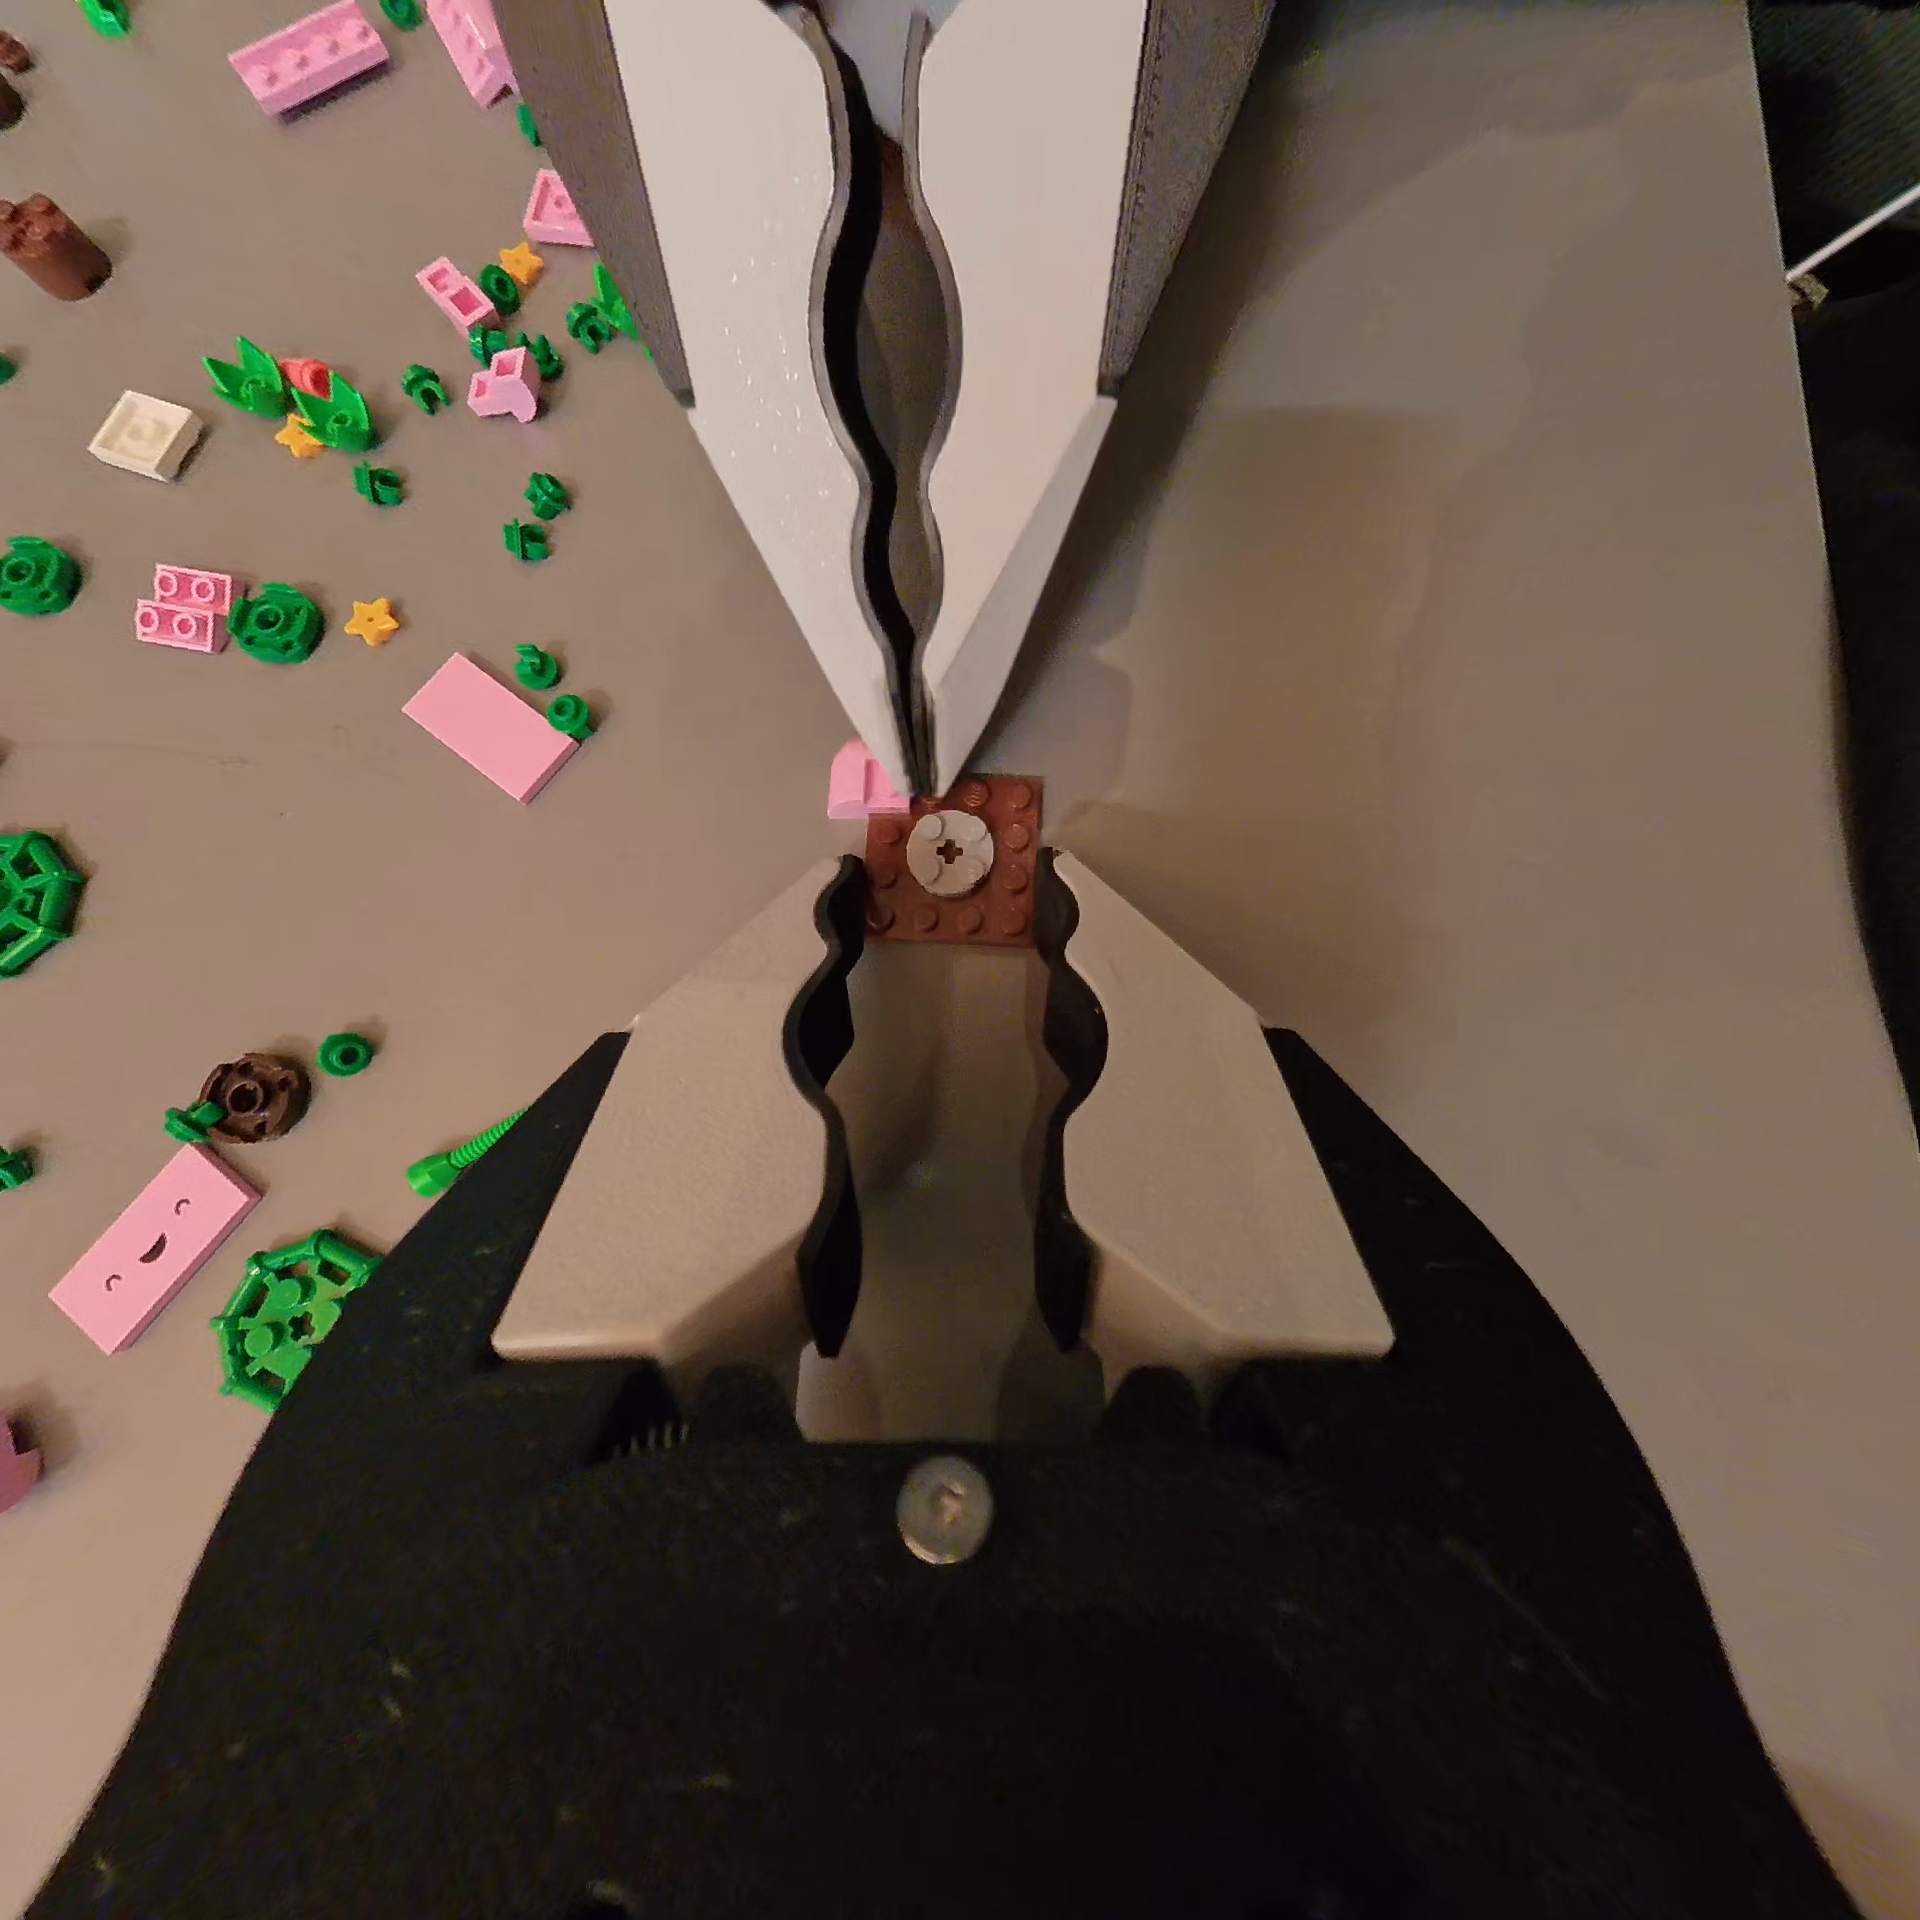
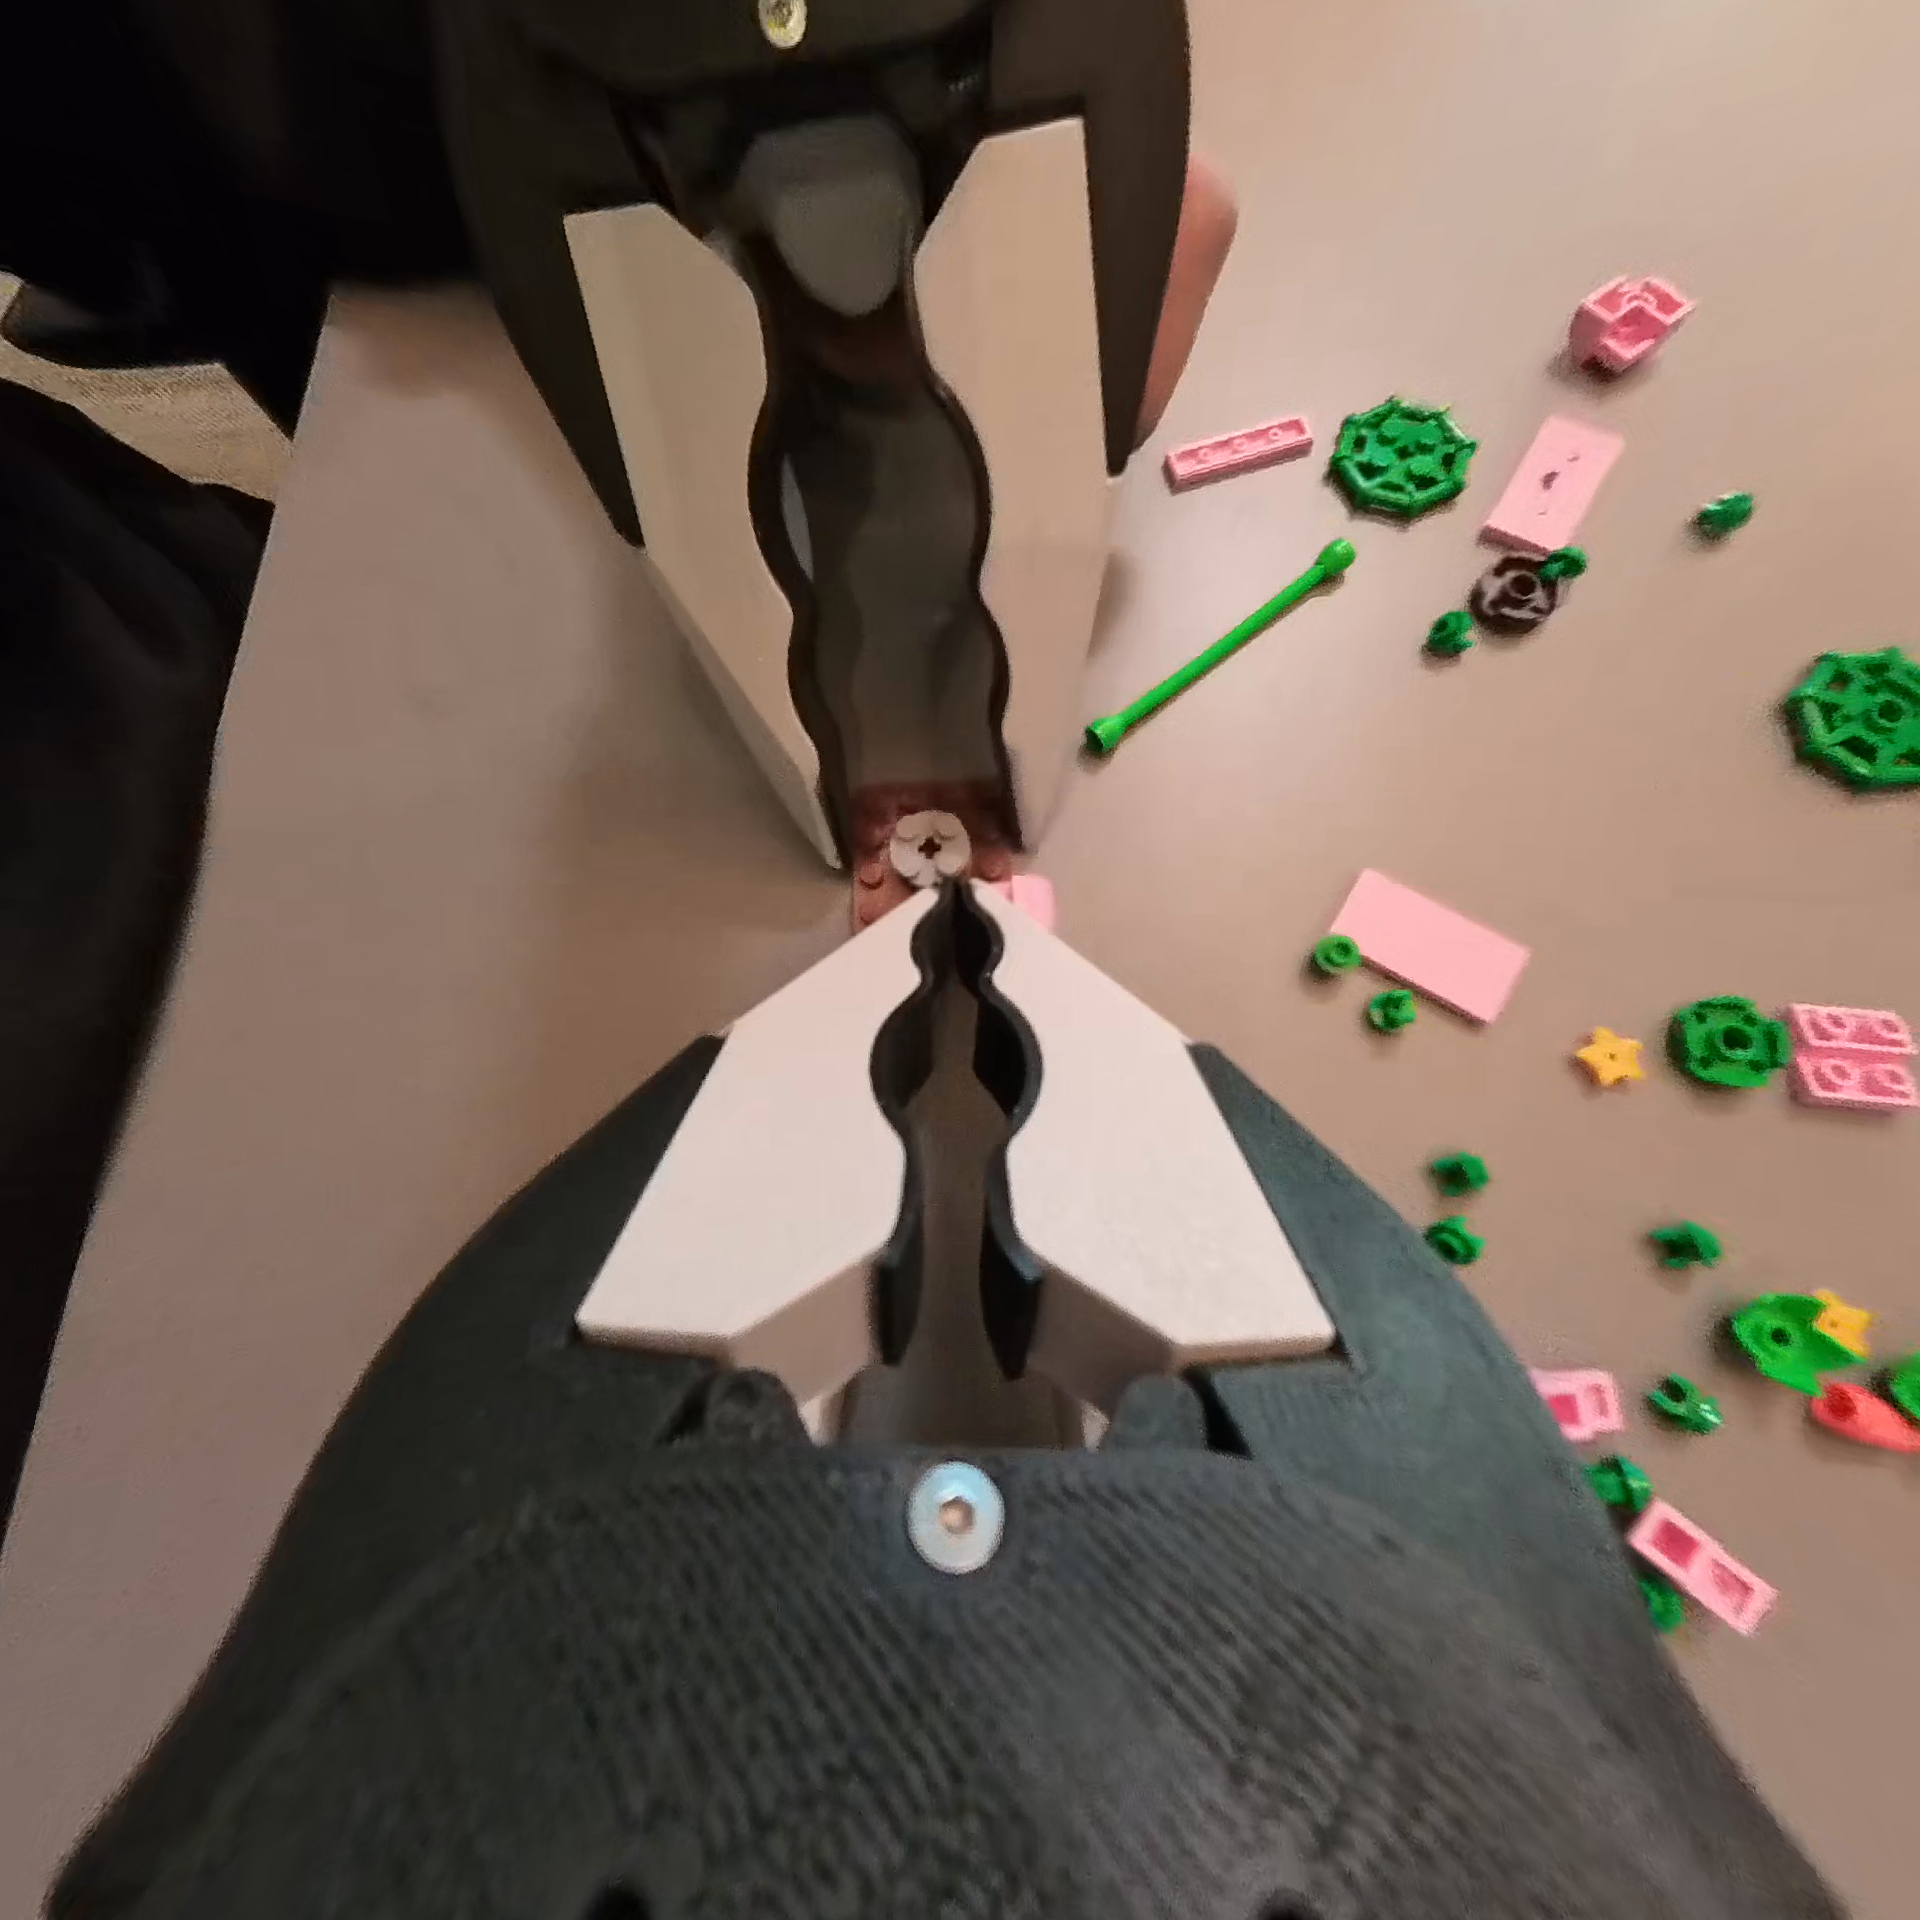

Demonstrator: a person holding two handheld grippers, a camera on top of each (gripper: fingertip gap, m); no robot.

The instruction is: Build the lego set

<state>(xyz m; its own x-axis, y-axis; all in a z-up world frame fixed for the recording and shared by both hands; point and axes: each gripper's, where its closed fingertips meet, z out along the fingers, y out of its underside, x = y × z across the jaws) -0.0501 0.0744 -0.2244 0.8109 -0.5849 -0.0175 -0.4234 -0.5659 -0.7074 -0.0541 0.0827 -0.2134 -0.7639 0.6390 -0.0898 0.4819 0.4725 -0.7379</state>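
Observation:
A brown square plate (image 1: 982, 920) with a grey round piece (image 1: 948, 854) on its middle lies on the grey table. My left gripper (image 1: 951, 868) is shut on the plate's two sides. It also shows in the right wrist view (image 2: 928, 850), coming from the top and holding the plate (image 2: 883, 821). My right gripper (image 2: 951, 894) is shut, its tips touching the plate's edge by the grey piece (image 2: 928, 844). A small pink curved piece (image 2: 1034, 899) sits beside those tips at the plate's corner. In the left wrist view the right gripper (image 1: 925, 784) comes from the top, next to the pink piece (image 1: 862, 784).
Loose pieces lie to the left in the left wrist view: a pink tile (image 1: 488, 727), a pink face tile (image 1: 156, 1247), green wheels (image 1: 286, 1314), yellow stars (image 1: 372, 620), a brown cylinder (image 1: 52, 249). The table edge (image 1: 1766, 416) runs on the right. A green rod (image 2: 1221, 644) lies near the left gripper. Only a small space, under 4 cm, lies between the two pairs of fingers.

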